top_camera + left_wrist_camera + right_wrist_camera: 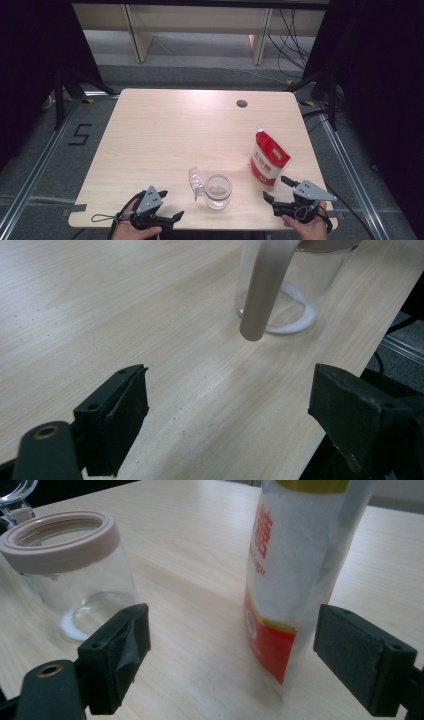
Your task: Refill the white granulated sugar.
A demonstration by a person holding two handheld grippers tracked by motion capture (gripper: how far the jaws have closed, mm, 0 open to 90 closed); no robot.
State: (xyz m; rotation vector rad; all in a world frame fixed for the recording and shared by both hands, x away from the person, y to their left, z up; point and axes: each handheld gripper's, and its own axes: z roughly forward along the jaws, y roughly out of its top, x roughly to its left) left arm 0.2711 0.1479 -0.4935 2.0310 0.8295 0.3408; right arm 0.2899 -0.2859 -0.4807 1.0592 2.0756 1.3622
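High view: two spread grippers flank a jar and a sugar pouch

At 7 o'clock on the table, the left gripper rests near the front edge, jaws spread wide and holding nothing. Just right of it, at 6 o'clock, stands the clear glass jar, its hinged lid flipped open to the left. At 4 o'clock, the red-and-white pouch stands upright. Nearest the pouch, the right gripper also has its jaws spread, empty.
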